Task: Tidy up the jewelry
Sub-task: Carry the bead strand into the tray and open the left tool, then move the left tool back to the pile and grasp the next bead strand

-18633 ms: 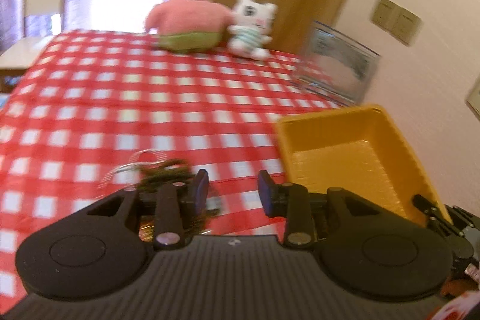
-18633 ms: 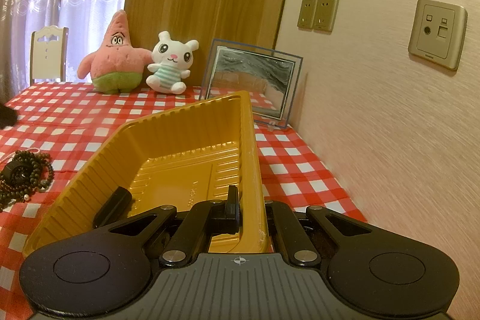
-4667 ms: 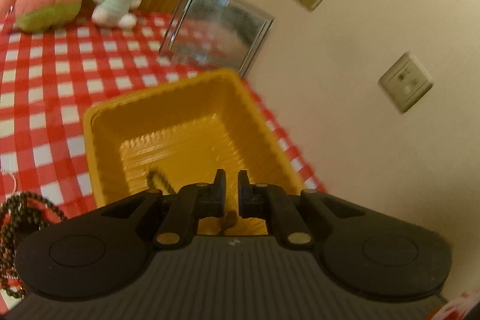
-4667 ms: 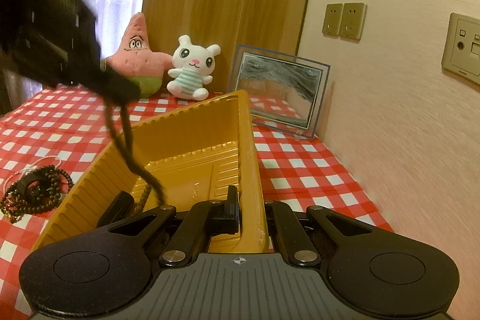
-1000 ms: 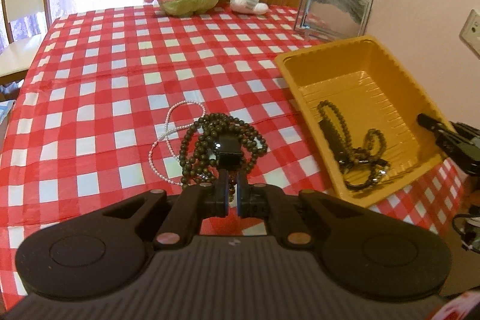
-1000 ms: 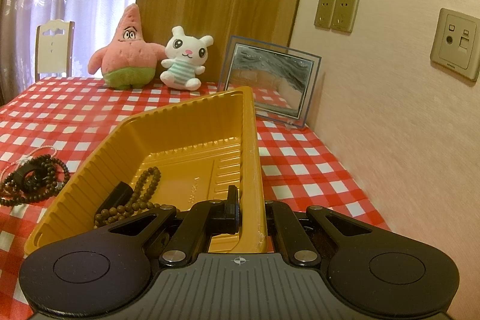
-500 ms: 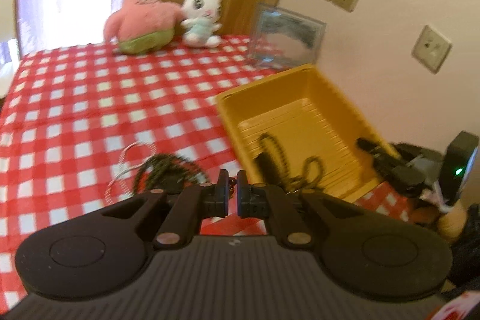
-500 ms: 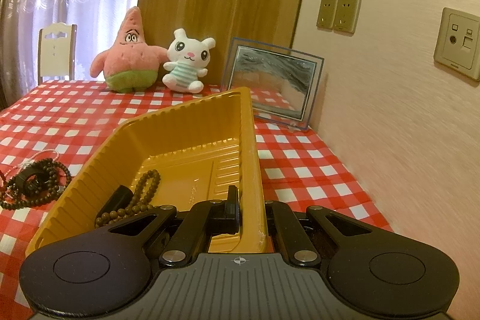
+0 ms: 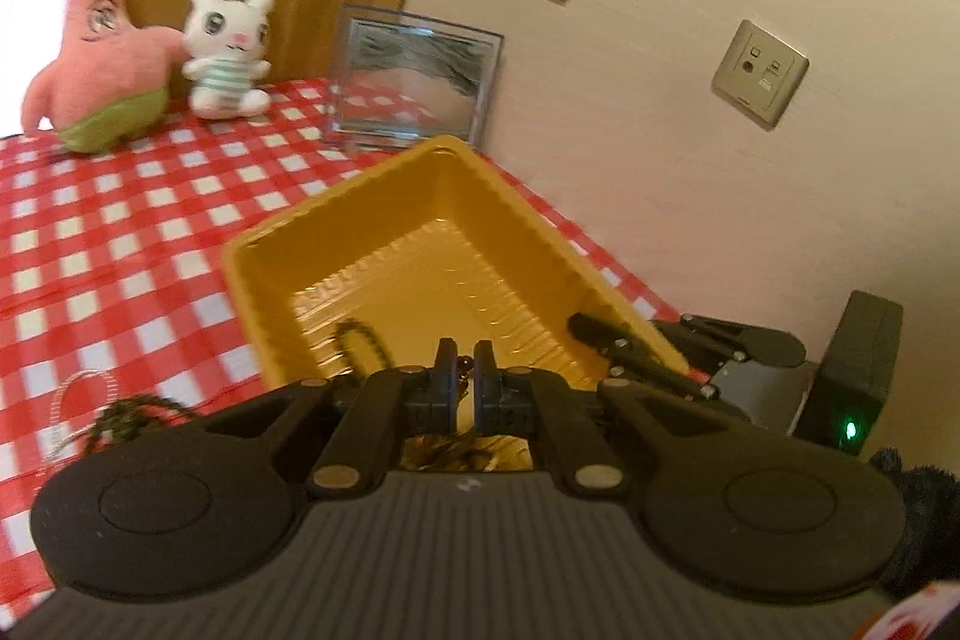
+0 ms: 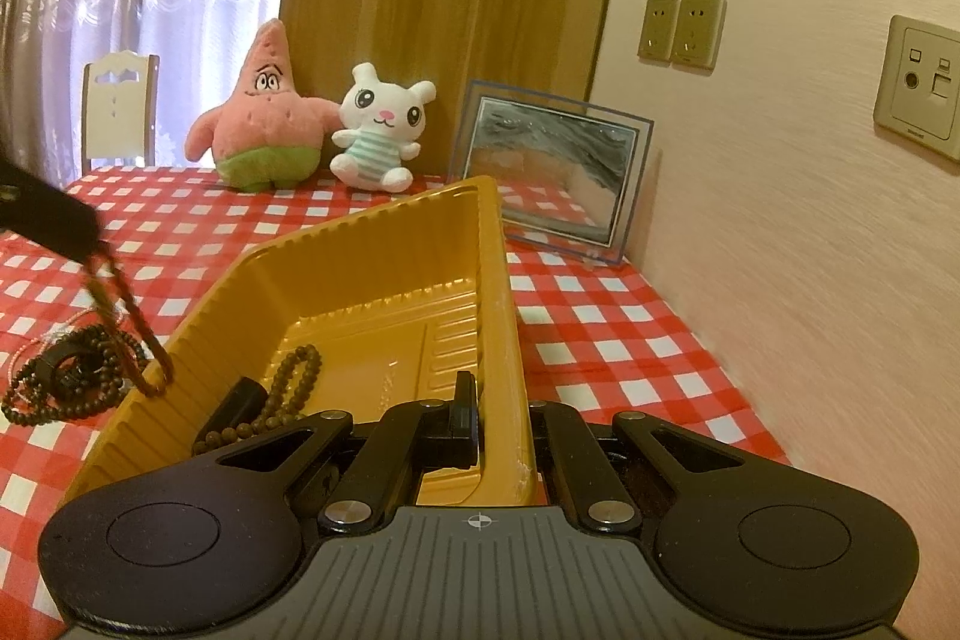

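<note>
Left wrist view: left gripper (image 9: 462, 381) fingers pinch a brown bead strand (image 10: 129, 316).
Right gripper (image 10: 501, 421): fingers clamp ribbed yellow plastic tray (image 10: 384, 274) rim.
Table (image 10: 600, 334): glossy red-checked cloth.

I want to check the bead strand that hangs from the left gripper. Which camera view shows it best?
The right wrist view: the hanging bead strand dangles in full beside the yellow tray. In the left wrist view only a few beads show between the left gripper fingers.
</note>
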`<state>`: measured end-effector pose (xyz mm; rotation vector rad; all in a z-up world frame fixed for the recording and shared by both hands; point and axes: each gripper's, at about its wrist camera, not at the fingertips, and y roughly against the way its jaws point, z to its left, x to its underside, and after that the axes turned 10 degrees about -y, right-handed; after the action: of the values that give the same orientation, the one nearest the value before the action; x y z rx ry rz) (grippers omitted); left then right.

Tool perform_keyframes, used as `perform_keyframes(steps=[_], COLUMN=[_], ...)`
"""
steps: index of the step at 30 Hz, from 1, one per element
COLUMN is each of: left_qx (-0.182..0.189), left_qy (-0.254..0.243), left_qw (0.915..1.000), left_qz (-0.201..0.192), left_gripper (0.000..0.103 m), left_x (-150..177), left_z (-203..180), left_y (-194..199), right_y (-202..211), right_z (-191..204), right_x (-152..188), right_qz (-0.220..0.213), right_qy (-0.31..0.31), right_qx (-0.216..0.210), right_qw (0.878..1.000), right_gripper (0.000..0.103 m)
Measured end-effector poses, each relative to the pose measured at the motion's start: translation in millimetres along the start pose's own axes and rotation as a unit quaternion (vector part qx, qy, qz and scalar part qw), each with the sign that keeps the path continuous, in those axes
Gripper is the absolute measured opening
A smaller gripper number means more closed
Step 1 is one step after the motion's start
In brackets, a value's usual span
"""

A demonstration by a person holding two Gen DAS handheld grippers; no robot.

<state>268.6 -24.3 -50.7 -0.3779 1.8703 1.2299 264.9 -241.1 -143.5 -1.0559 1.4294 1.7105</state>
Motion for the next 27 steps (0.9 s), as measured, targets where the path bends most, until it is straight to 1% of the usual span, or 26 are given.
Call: perform_keyframes(steps=[1,4,7,9,12,17,19,22,24,27], left_qx=[0.004,-0.001,-0.001,-0.009,-0.011,-0.025,-0.036,-0.064,-0.09,-0.13], left_qy=[0.0,-0.004,0.005,0.009,0.021,0.027,0.031,0.042,0.061,0.086], left_qw=[1.0,1.0,0.9998,0.9997,0.9995,0.9993,0.9989,0.997,0.9938,0.9868], left_qz=[0.001,0.009,0.019,0.022,0.022,0.006,0.006,0.014,0.024,0.042], left_gripper=[0.004,0.004,0.004,0.006,0.02,0.021,0.021,0.021,0.021,0.021], left_x=[-1,-3,-3,-2,1,10,19,38,52,71], left_z=[-1,-3,0,2,3,3,6,17,29,50], left_y=[-6,-20,-32,-35,-34,-14,-4,13,23,35], right_y=[0,0,0,-1,0,-1,-1,-1,-2,-2], right_z=[0,-1,-1,-1,-1,-1,-1,-1,-2,-2], right_x=[0,-1,-1,0,0,-1,0,1,1,1], right_qz=[0.0,-0.001,-0.001,0.0,0.0,0.0,0.001,0.003,0.004,0.005], right_qy=[0.0,0.0,-0.001,-0.002,-0.001,-0.001,-0.001,-0.001,-0.001,-0.002], right_qx=[0.0,-0.002,-0.002,-0.002,-0.003,-0.002,-0.003,-0.003,-0.003,-0.002], right_qw=[1.0,1.0,1.0,1.0,1.0,1.0,1.0,1.0,1.0,1.0], right_gripper=[0.003,0.003,0.003,0.003,0.003,0.003,0.003,0.003,0.003,0.003])
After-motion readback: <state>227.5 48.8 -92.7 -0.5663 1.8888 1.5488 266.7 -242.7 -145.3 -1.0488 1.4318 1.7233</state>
